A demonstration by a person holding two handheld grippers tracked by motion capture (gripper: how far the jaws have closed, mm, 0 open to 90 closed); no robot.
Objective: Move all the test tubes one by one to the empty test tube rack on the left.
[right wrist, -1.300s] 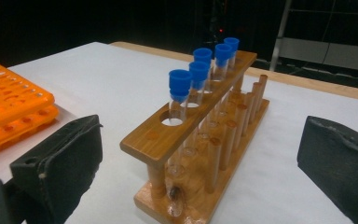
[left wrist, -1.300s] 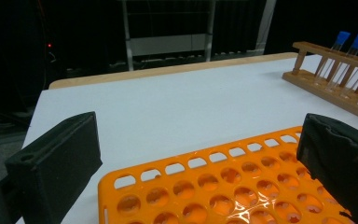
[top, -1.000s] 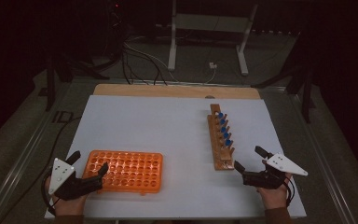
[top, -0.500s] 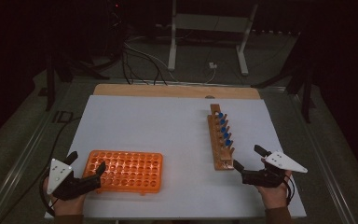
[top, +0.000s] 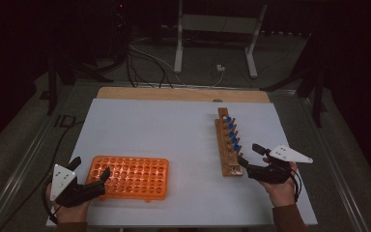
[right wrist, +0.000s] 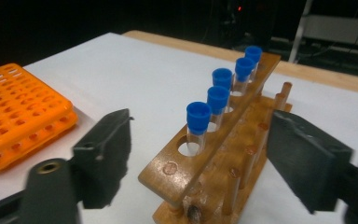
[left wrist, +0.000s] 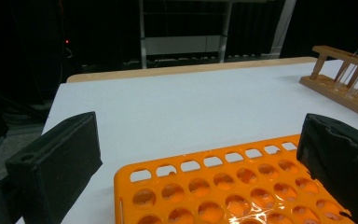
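A: Lower left of the high view?
B: One left gripper [top: 88,176], fingers wide astride the corner of one orange plastic perforated rack [top: 131,177], not pressing it.
A: Lower right?
B: One right gripper [top: 249,155]; its fingers have just been closing to a middling gap around the near end of one wooden tube rack [top: 229,145], untouched. A grasp looks imminent.
A: Tubes?
B: Five blue-capped clear tubes [right wrist: 198,122], upright in that rack on the white tabletop [top: 174,130].
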